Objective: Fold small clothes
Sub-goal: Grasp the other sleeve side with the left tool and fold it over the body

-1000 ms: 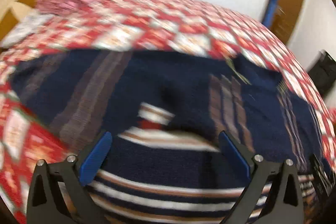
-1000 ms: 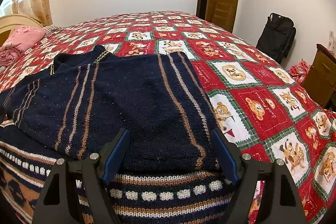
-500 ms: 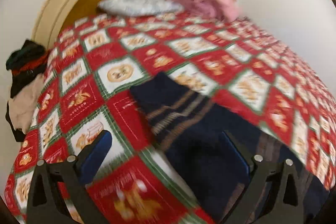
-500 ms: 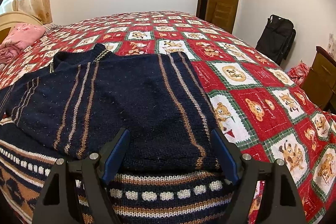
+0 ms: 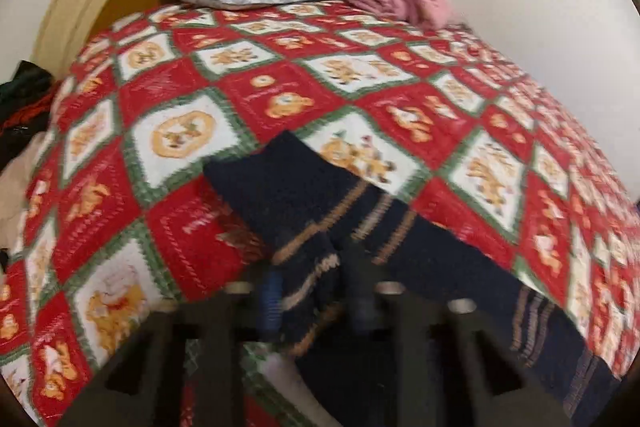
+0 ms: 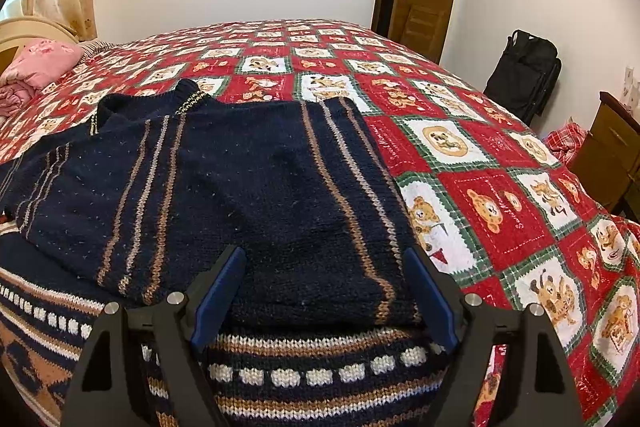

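Navy knit sweater [image 6: 240, 195] lies on your bed [image 6: 500, 195]; your left tongs [image 5: 316, 303] are closing, pinching its sleeve [image 5: 304, 227], while your right tongs [image 6: 324, 291] hang spread above its hem.

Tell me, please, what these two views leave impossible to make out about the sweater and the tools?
- Left wrist view: motion blur smears the left tool as it closes on the sleeve; contact between pads and knit is unclear.
- Left wrist view: the sweater's body is cut off by the lower right edge.
- Right wrist view: the sweater runs off the left edge, hiding that sleeve; the open right tool covers part of the hem.
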